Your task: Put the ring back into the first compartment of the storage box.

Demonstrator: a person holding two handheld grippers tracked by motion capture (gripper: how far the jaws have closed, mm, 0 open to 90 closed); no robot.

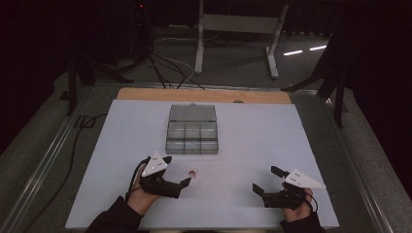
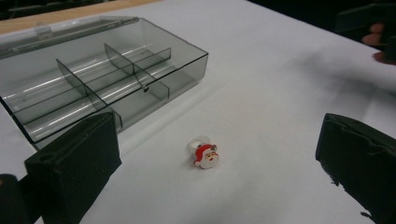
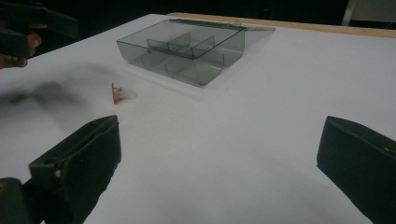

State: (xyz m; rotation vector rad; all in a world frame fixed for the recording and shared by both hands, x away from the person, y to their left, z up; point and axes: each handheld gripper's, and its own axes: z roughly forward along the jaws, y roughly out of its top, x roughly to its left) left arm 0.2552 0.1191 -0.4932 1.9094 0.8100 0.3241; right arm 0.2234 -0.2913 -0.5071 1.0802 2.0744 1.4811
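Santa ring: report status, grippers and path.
Left gripper open, Santa ring lying between its jaws, ungripped. Right gripper open, holding nothing. Compartment box open behind ring; nothing between.

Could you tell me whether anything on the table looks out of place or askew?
Only the small Santa ring: it lies loose on the white table, outside the open compartment box, ahead of the open left gripper. The box sits square and undamaged; nothing looks spilled.

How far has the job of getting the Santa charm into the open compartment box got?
Done: the compartment box lies open, its compartments looking bare. In hand: the left gripper, jaws apart, points at the Santa charm on the table, not touching. Left: gripping and boxing it. The right gripper waits open.
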